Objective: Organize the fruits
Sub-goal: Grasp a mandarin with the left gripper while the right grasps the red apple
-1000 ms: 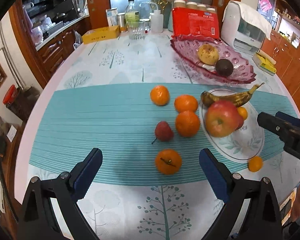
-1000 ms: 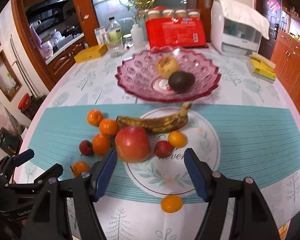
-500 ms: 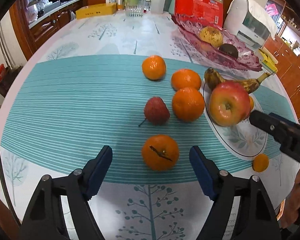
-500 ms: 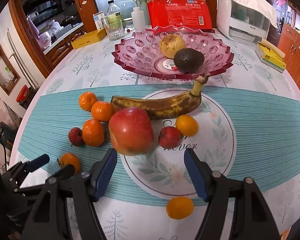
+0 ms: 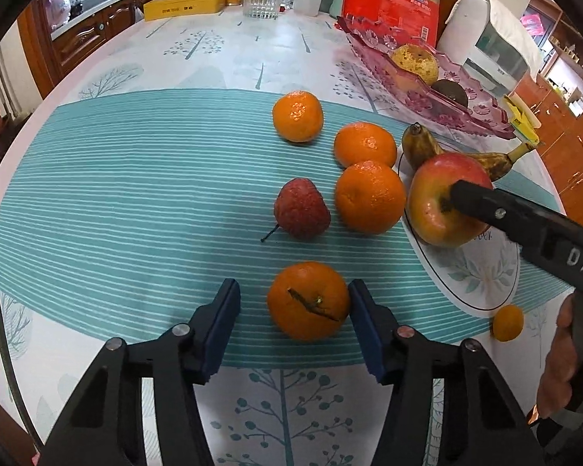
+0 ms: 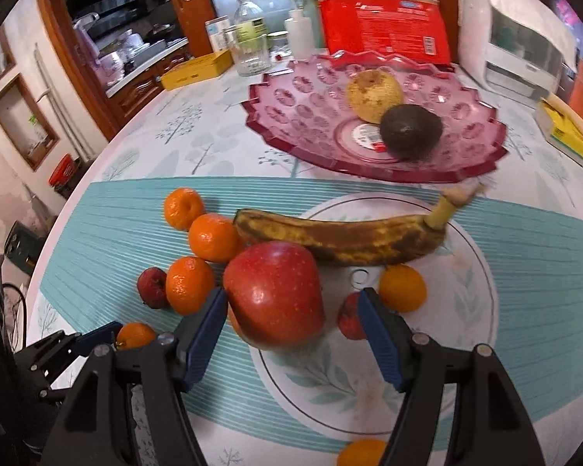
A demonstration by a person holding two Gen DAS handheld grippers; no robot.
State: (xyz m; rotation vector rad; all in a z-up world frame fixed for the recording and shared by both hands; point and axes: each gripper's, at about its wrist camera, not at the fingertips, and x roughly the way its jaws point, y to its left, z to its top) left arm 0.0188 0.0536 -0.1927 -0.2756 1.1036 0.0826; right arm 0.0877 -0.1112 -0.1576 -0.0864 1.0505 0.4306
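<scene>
Between the blue pads: the round orange mandarin with a dry stem [image 5: 309, 301], straight ahead of the left gripper [image 5: 293, 320]; the right pad looks to touch its side, the left pad stands apart.
Left gripper state: spread wide, gripping nothing yet.
Mandarin's place: on the teal striped cloth [image 5: 136, 194], on the near side of the small red pear-shaped fruit [image 5: 301, 209], well apart from the pink glass bowl [image 5: 447, 105].
Mandarin's axis: near-round, no real long axis; stem faces up and toward the camera, lying slantwise.
Nearer hand: the left one; judged the one to take it.
Right gripper [image 6: 293, 332]: spread wide around the big red apple [image 6: 276, 295], left pad touching or just beside it, right pad apart.
Apple's place: on the white round leaf-print plate [image 6: 470, 349], just beside the brown overripe banana [image 6: 342, 239].
Banana's axis: crosswise to the right gripper, stem pointing right and toward the bowl.
</scene>
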